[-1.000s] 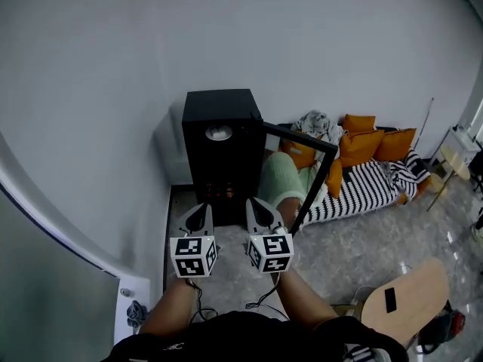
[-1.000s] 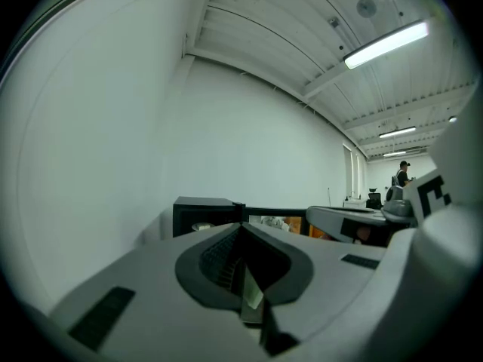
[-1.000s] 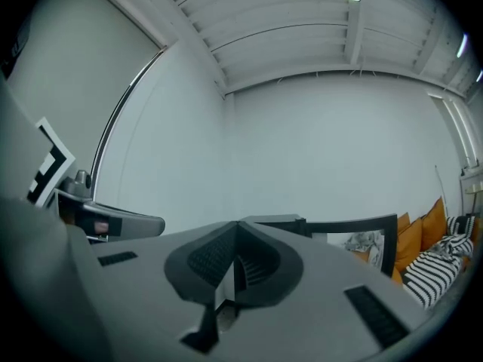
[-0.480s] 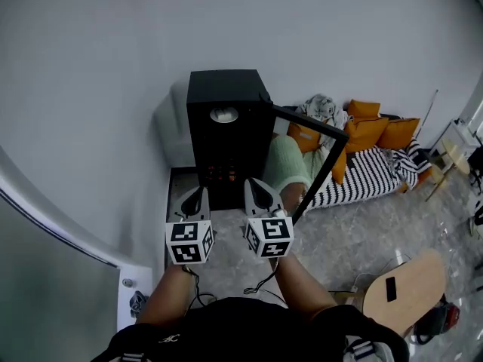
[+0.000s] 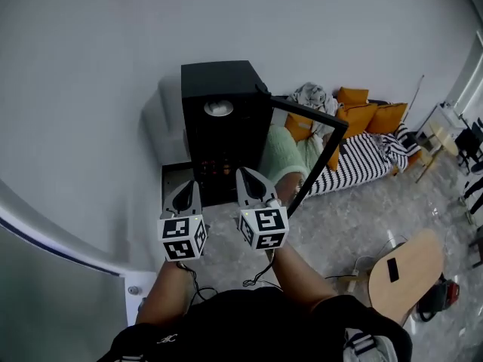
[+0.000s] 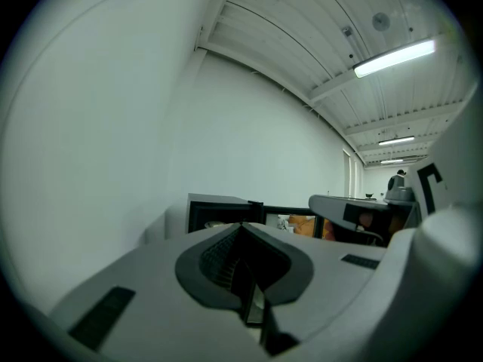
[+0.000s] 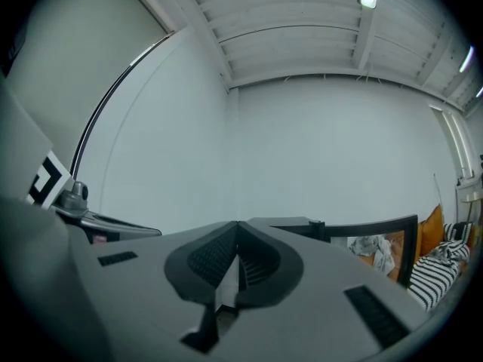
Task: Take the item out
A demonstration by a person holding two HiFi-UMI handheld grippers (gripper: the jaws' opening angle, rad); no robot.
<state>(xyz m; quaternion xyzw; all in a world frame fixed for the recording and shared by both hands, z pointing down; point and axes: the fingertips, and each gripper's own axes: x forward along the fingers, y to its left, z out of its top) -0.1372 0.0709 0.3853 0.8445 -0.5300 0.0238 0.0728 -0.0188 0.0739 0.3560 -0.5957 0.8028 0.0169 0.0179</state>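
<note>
A black cabinet point(image 5: 219, 130) stands against the white wall with its glass door point(image 5: 311, 151) swung open to the right. On its upper shelf lies a pale round item point(image 5: 218, 108); orange lights glow lower inside. My left gripper point(image 5: 193, 192) and right gripper point(image 5: 253, 181) are held side by side just in front of the opening, both shut and empty, touching nothing. In the left gripper view the left gripper point(image 6: 241, 229) points at the cabinet point(image 6: 214, 211). In the right gripper view the right gripper point(image 7: 238, 228) has the cabinet point(image 7: 290, 225) and the door point(image 7: 377, 237) behind it.
A striped mattress point(image 5: 361, 168) with orange cushions point(image 5: 368, 115) and a green blanket point(image 5: 283, 157) lies right of the cabinet, behind the open door. A round wooden board point(image 5: 404, 274) stands at the lower right. The white wall point(image 5: 113, 89) runs along the left.
Both grippers have moved forward together, closer to the cabinet's opening. Their jaws stayed shut. The cabinet door has not moved.
</note>
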